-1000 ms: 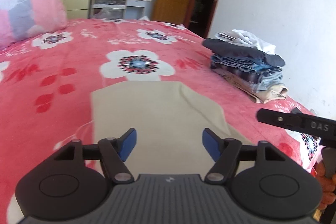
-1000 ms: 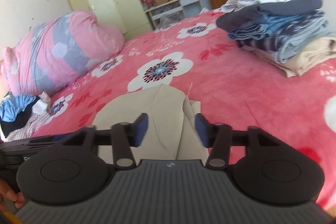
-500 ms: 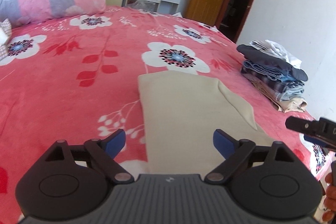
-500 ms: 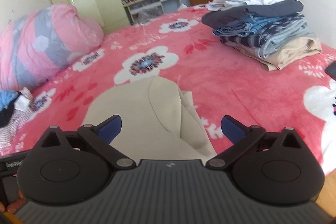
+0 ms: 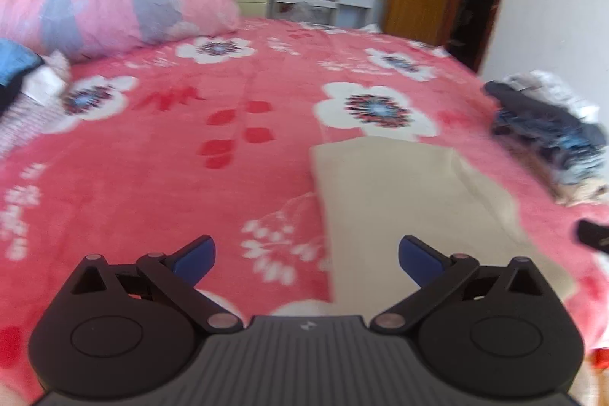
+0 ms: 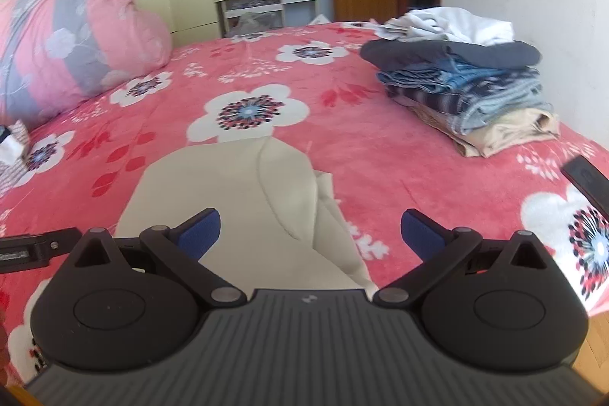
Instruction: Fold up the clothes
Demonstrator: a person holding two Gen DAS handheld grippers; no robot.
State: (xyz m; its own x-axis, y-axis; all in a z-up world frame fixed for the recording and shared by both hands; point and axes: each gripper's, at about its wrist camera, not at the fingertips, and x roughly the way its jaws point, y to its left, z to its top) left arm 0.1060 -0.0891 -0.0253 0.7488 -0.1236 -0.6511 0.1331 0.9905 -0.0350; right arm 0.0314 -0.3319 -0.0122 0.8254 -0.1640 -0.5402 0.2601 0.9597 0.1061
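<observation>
left tongs still spreading, nothing between them; right tongs gaping wide, released; both hovering over beige garment lying folded on bed

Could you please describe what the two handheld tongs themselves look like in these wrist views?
The left tongs and the right tongs look alike: matte black linkage arms with silver pivot pins, round black housings, a ribbed dark grey body bearing a small pale emblem, and blue pads on the fingertips. No cables or sleeves show.
</observation>
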